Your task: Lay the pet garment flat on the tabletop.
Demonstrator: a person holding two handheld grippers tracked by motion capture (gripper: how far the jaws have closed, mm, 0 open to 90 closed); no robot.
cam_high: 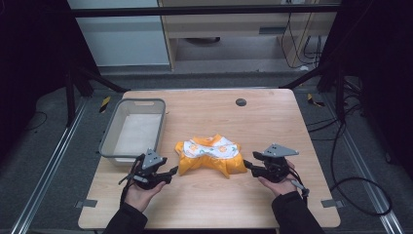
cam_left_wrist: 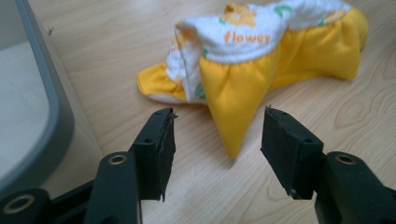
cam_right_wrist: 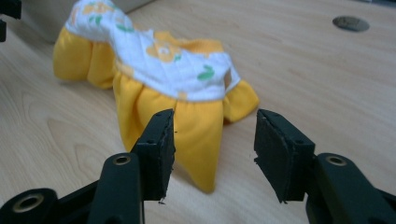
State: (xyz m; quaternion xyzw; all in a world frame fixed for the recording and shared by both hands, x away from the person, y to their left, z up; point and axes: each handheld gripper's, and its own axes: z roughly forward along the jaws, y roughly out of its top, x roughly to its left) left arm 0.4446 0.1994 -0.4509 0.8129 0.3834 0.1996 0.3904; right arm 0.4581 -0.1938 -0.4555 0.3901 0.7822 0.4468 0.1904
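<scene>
At the far left of the pale wood-grain table (cam_high: 272, 117) sits a grey plastic basket (cam_high: 109, 136) with rounded corners, a smooth thick rim and a whitish floor. Just in front of its near corner the left gripper (cam_high: 171, 171) is held low over the board, a grey three-cornered plate on its back. In the left gripper view its two black jaws stand spread apart, their inner faces lined with matte, slightly ragged foam pads (cam_left_wrist: 166, 154), gripping nothing; a pointed yellow corner of cloth lies on the wood between and just beyond them.

In the middle of the table lies the crumpled garment (cam_high: 210, 155): soft, bright yellow padded fabric gathered into puffy folds, with a white quilted band printed with orange flowers, green leaves and the word "flower".

To its right the right gripper (cam_high: 247, 165) points at the garment's edge, jaws likewise apart and empty, a yellow lobe drooping to the tabletop between them. A small dark round disc (cam_high: 240, 102) is set in the table's far side.
</scene>
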